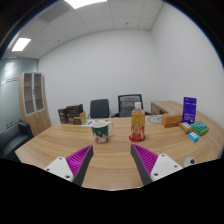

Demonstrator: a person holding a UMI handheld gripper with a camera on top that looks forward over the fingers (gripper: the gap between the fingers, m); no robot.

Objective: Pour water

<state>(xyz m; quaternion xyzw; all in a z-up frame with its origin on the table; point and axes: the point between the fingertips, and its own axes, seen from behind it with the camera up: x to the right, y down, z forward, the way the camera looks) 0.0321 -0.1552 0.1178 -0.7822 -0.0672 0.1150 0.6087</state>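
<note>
A clear bottle [138,123] with orange liquid, a label and a cap stands upright on the wooden table [112,165], beyond my right finger. A white paper cup [100,131] with a printed pattern stands left of it, beyond the gap between my fingers. My gripper [112,160] is open, its two purple pads [78,158] spread wide over bare tabletop, with nothing between them. Both objects are well ahead of the fingertips, apart from them.
A purple upright sign [190,109], a green pack [200,128] and small boxes [171,120] sit on the table's right side. Two black office chairs [129,103] stand behind the table. Brown boxes [72,116] lie at the far left, a cabinet [33,98] against the left wall.
</note>
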